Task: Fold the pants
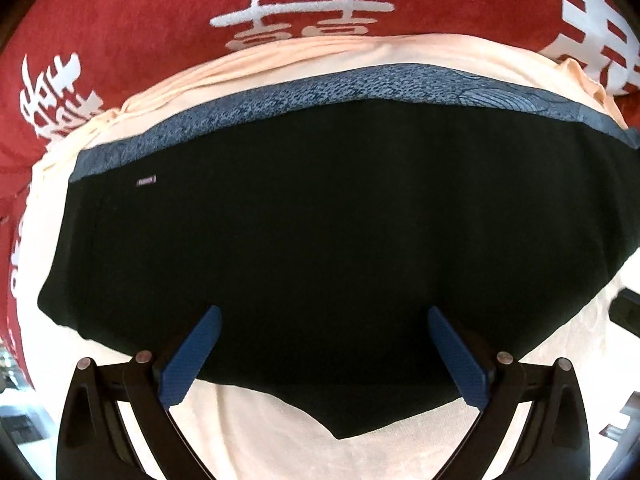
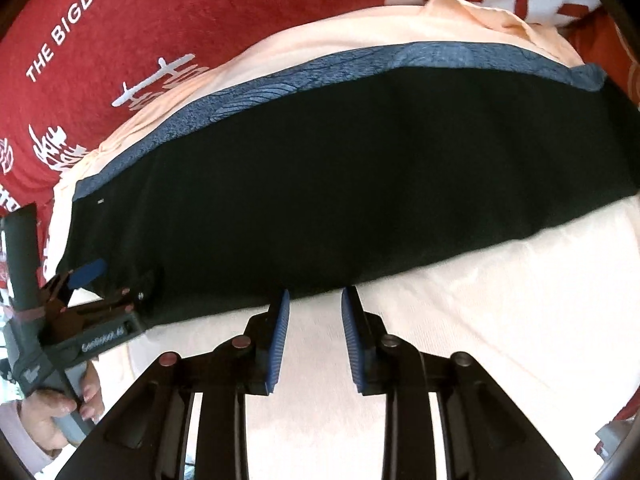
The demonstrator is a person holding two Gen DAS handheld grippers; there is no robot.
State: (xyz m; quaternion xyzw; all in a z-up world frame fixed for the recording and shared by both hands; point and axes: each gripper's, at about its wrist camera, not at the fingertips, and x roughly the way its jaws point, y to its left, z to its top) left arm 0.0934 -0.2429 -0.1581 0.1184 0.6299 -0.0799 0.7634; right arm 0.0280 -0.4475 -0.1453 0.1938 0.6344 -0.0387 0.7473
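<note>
The black pants [image 1: 320, 200] lie folded flat on a peach cloth [image 1: 280, 420], with a blue-grey patterned waistband [image 1: 320, 88] along the far edge. My left gripper [image 1: 324, 313] hangs over the pants' near part, pointing down, wide open and holding nothing. In the right wrist view the same pants [image 2: 360, 180] stretch across the middle. My right gripper [image 2: 317, 293] stands at their near edge over the peach cloth [image 2: 480, 300]; its jaws are a little apart with nothing between them. The left gripper [image 2: 116, 280] shows at the pants' left end, held by a hand [image 2: 52, 404].
A red blanket [image 1: 140, 20] with white characters and lettering lies under and beyond the peach cloth. The peach cloth bunches into folds at the far right [image 2: 500, 20]. A dark object [image 1: 626, 312] pokes in at the right edge of the left wrist view.
</note>
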